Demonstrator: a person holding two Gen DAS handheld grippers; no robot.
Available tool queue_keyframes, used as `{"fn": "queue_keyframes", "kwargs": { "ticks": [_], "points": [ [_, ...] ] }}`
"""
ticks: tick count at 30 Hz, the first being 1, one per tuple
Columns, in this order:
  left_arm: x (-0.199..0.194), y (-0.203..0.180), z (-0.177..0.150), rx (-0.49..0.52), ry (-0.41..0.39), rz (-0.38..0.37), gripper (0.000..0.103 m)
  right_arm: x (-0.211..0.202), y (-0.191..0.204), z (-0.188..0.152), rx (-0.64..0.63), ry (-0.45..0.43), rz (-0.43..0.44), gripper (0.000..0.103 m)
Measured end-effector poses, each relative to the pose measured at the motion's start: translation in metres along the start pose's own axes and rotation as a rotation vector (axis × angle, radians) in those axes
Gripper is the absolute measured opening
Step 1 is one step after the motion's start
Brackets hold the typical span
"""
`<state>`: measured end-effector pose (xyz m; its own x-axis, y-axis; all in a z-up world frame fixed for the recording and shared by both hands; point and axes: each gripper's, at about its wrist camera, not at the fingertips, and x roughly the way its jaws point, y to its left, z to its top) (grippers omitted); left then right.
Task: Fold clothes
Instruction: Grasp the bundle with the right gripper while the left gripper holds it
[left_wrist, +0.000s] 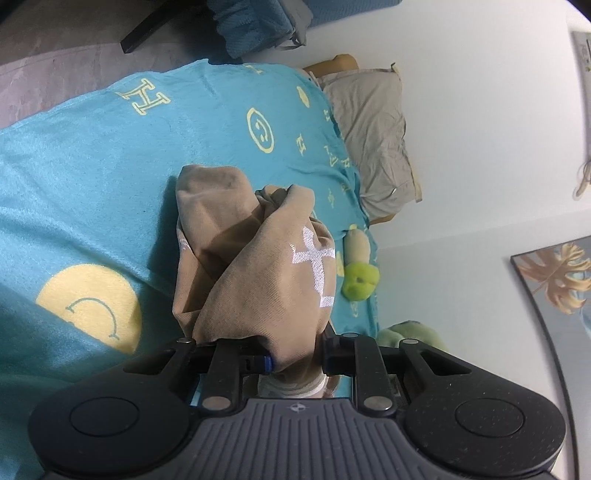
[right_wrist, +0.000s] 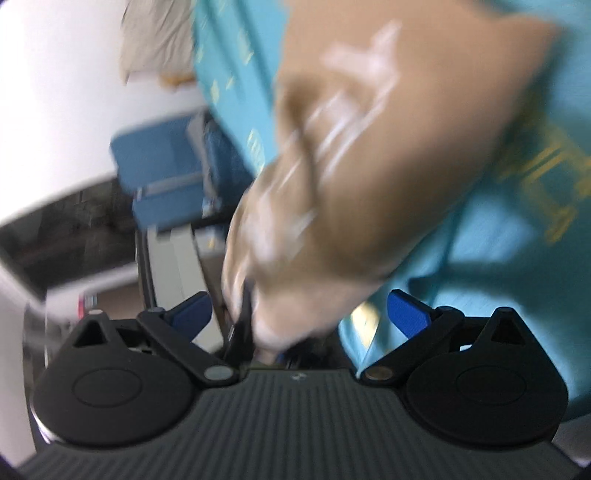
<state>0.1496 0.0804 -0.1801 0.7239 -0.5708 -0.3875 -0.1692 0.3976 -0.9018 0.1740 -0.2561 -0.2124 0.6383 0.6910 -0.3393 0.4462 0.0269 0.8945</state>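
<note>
a turquoise blanket (left_wrist: 110, 177) with yellow smiley faces is covering the bed, sharp in the left view and smeared with motion blur in the right view. only the left view is showing a beige pillow (left_wrist: 373, 140), a green plush toy (left_wrist: 360, 280) and a framed leaf picture (left_wrist: 554, 280). the tan garment (left_wrist: 255, 266) is hanging bunched above the blanket. the left gripper (left_wrist: 295, 363) is pointing along the bed, its jaws clenching the tan garment. the right gripper (right_wrist: 299, 317) is tilting, its blue-tipped jaws spread wide, cloth draping between them.

Left gripper (left_wrist: 295, 363) clamped on cloth; right gripper (right_wrist: 301, 317) (blurred) — fingers spread.
</note>
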Motion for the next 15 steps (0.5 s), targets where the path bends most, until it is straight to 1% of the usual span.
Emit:
{"fn": "queue_keyframes", "kwargs": {
  "ticks": [2, 4, 5, 6, 7, 9, 11, 12, 15],
  "points": [
    [-0.001, 0.0, 0.0, -0.004, -0.007, -0.007, 0.023, -0.013, -0.006, 0.004, 0.023, -0.084, -0.024, 0.103],
    [-0.003, 0.0, 0.0, -0.009, -0.025, -0.005, 0.023, -0.021, -0.01, 0.006, 0.029, -0.168, -0.036, 0.1],
    [-0.003, 0.0, -0.001, -0.014, -0.028, -0.005, 0.023, -0.025, -0.009, 0.007, 0.029, -0.201, -0.036, 0.09],
    [-0.004, 0.0, -0.001, -0.018, -0.031, -0.005, 0.023, -0.028, -0.008, 0.008, 0.02, -0.215, -0.037, 0.071],
    [-0.005, 0.002, 0.0, -0.026, -0.035, -0.005, 0.023, -0.029, -0.006, 0.009, 0.01, -0.227, -0.038, 0.066],
    [-0.006, 0.004, 0.0, -0.041, -0.042, -0.005, 0.023, -0.03, -0.002, 0.008, -0.023, -0.242, -0.049, 0.051],
    [-0.007, 0.007, 0.001, -0.063, -0.044, -0.005, 0.023, -0.031, 0.002, 0.007, -0.057, -0.256, -0.06, 0.045],
    [-0.006, 0.009, 0.001, -0.071, -0.041, -0.005, 0.023, -0.033, 0.002, 0.01, -0.062, -0.261, -0.062, 0.043],
    [-0.006, 0.009, 0.0, -0.063, -0.037, 0.002, 0.023, -0.04, 0.002, 0.012, -0.071, -0.299, -0.075, 0.042]
  ]
}}
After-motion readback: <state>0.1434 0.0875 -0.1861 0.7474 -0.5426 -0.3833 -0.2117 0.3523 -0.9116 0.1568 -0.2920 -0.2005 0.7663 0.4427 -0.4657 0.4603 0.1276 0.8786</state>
